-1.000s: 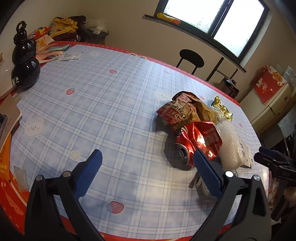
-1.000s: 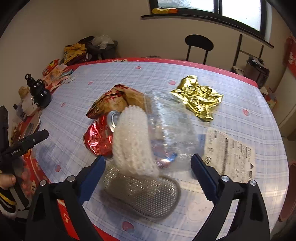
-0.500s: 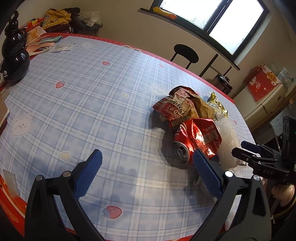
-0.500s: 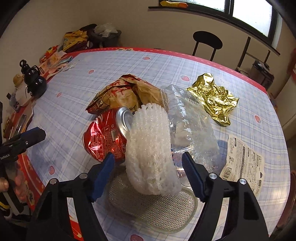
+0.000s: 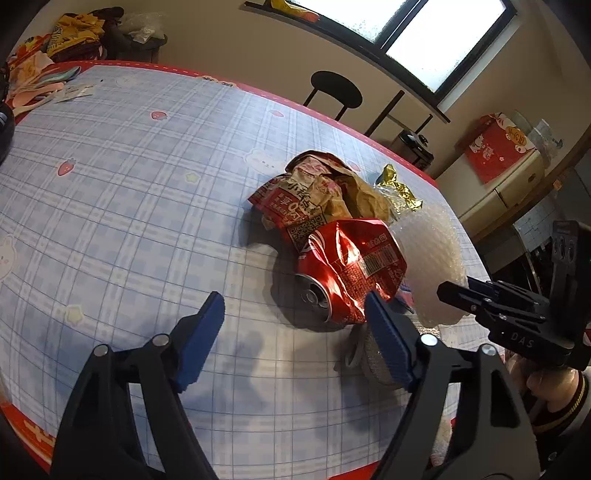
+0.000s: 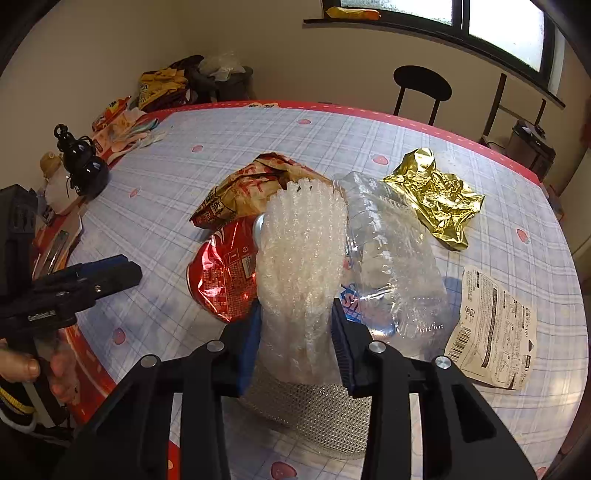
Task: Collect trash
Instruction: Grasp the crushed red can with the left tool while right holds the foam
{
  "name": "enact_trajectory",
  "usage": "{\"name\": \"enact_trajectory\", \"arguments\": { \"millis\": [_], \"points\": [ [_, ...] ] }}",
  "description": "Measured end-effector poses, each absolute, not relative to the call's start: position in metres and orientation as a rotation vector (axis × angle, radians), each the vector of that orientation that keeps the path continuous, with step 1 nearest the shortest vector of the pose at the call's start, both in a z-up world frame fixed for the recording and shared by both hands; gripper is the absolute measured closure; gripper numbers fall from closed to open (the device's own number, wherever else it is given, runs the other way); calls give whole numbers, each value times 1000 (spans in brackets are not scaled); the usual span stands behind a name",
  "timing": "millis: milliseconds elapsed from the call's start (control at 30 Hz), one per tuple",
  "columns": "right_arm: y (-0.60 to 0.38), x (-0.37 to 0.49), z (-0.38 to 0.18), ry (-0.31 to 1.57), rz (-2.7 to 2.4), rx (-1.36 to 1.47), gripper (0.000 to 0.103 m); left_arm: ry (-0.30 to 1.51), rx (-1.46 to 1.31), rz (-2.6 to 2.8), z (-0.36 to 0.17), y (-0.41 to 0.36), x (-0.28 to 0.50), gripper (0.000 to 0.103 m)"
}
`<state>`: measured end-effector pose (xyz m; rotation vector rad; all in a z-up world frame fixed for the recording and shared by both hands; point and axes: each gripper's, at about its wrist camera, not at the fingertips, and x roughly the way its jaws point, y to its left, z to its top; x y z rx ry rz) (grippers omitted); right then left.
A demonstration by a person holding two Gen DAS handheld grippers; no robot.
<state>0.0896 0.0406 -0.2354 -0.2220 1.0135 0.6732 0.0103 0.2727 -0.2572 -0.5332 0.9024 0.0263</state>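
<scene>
On the blue checked table lies a heap of trash: a crushed red can, a red and brown snack wrapper, a gold foil wrapper, a crushed clear bottle, a paper label and a silver mesh pad. My right gripper is closing, and its pads press both sides of a white foam net. My left gripper is also closing just in front of the can. Its right pad is near the can's edge, and nothing is gripped.
A black gourd-shaped bottle stands near the table's left edge. Bags and papers crowd the far corner. A black chair stands beyond the far edge under the window. A red box sits on a cabinet at the right.
The right jaws have come together around the foam net, which now stands upright between them. The left gripper has moved closer to the can and its jaws have narrowed.
</scene>
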Motion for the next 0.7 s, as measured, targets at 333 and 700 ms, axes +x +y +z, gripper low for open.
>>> {"name": "enact_trajectory", "arguments": {
  "millis": [333, 700],
  "points": [
    [16, 83, -216, 956, 631, -182, 67, 971, -591, 8, -278, 248, 49, 48],
    [-30, 75, -213, 941, 560, -111, 67, 1021, -710, 108, -307, 237, 74, 59]
  ]
}}
